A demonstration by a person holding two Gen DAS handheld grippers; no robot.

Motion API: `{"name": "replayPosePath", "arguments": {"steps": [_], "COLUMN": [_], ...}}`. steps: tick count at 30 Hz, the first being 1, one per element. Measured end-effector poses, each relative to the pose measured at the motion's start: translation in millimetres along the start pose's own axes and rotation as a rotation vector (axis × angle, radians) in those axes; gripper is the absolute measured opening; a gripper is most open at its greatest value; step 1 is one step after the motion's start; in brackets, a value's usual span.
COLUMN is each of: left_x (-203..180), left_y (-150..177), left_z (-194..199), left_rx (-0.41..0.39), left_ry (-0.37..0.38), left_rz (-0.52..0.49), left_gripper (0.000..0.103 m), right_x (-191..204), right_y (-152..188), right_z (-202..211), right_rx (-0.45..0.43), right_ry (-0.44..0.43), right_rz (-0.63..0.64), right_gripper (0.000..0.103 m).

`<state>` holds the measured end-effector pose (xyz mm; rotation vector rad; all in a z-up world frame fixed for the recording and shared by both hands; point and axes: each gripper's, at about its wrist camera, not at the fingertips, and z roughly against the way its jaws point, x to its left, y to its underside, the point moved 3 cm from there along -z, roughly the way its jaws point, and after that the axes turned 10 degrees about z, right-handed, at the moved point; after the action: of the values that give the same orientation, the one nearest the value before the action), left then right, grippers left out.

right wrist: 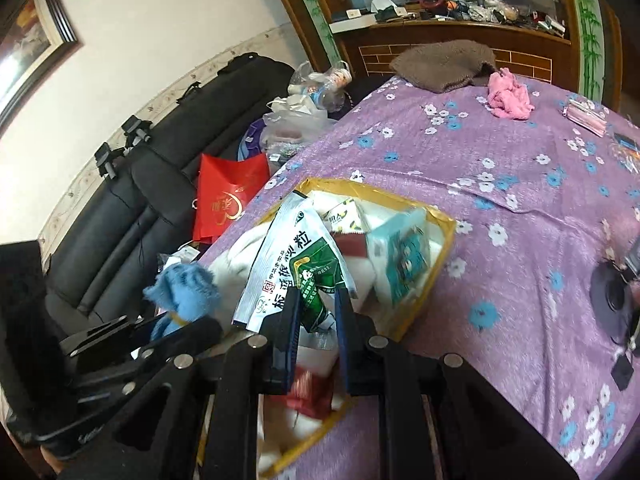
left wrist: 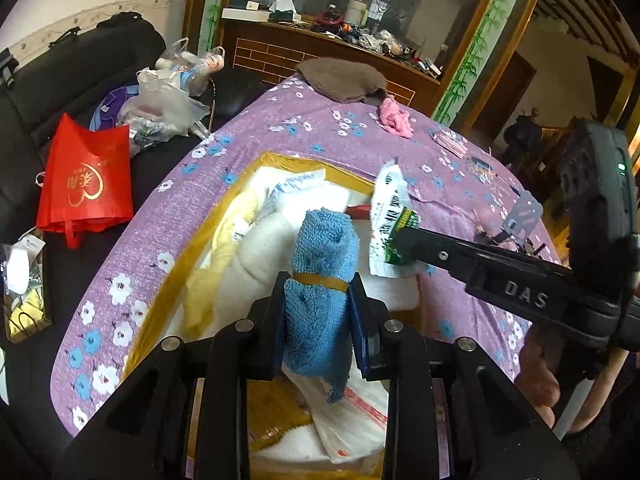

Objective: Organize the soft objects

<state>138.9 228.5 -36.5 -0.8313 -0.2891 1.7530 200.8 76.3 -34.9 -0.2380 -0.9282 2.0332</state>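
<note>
The left gripper [left wrist: 318, 320] squeezes the rolled blue towel [left wrist: 322, 280]; the right gripper [right wrist: 316, 320] pinches a green-and-white packet [right wrist: 296, 264]. Lower both gently into the yellow-edged box [left wrist: 236, 184] before letting go.

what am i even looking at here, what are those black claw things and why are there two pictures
These are two handheld grasping tools, one in each of a person's hands, each with a wide-angle camera looking along its fingers. That is why there are two pictures.

From the left camera, the left tool is shut on a rolled blue towel bound with a yellow band. The right tool reaches in from the side.

From the right camera, the right tool pinches a green and white packet.

Both hang over a yellow-edged box of soft items on a purple flowered cloth. Farther back lie a brown knitted item and a pink cloth.
</note>
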Motion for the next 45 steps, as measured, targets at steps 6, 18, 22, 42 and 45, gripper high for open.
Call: {"name": "replayPosePath", "arguments": {"steps": [6, 18, 22, 42, 45], "left_x": [5, -22, -29, -54, -56], "left_y": [5, 33, 49, 73, 72], "left_z": [4, 39, 44, 46, 41], "left_rx": [-0.035, -0.132, -0.123, -0.167, -0.167], "left_ry": [0.16, 0.052, -0.004, -0.371, -0.386], "left_rz": [0.044, -0.089, -0.092, -0.139, -0.149], "left_gripper": [0.053, 0.076, 0.076, 0.076, 0.076], "right_x": [-4, 8, 9, -2, -4], "right_y": [-5, 37, 55, 92, 93], "right_z": [-3, 55, 74, 98, 102], "right_rx": [-0.046, -0.141, -0.149, -0.17, -0.184], "right_ry": [-0.023, 0.078, 0.106, 0.05, 0.068], "right_rz": [-0.026, -0.011, -0.01, -0.086, -0.086], "right_gripper": [0.023, 0.06, 0.06, 0.077, 0.079]}}
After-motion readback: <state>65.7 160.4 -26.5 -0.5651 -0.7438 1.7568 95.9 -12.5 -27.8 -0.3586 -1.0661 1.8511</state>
